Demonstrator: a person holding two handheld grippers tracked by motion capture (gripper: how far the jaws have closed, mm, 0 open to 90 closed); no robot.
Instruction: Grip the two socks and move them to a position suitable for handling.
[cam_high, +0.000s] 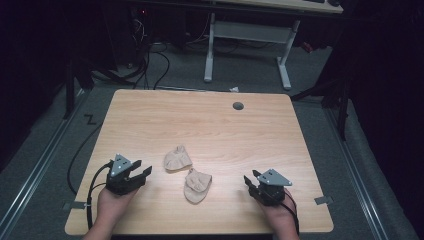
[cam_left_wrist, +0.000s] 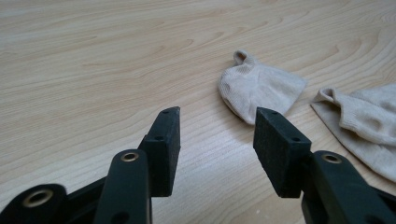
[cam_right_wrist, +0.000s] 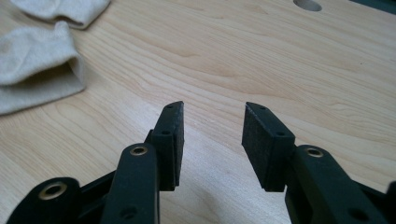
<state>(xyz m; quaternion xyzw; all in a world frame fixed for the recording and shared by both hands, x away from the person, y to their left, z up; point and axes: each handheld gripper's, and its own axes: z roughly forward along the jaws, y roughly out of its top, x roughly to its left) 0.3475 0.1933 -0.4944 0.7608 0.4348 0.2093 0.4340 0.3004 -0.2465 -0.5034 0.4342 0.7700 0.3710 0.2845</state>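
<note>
Two hands come in at the near edge of the big wooden tabletop (cam_high: 150, 120), and each hand holds a black tool. Between them lie two small beige socks, touching each other. One sock (cam_high: 177, 158) sits a bit farther back, and the other sock (cam_high: 197, 185) sits nearer the person. Left tongs (cam_high: 141, 175) point at the socks and stand wide open with nothing in them. Right tongs (cam_high: 248, 183) are wide open too, empty, and sit apart from the socks. I think the work is just at the start, with no sock picked up yet. Next, I think the left tongs need to slide to the farther sock, go around its edge and squeeze shut.
</note>
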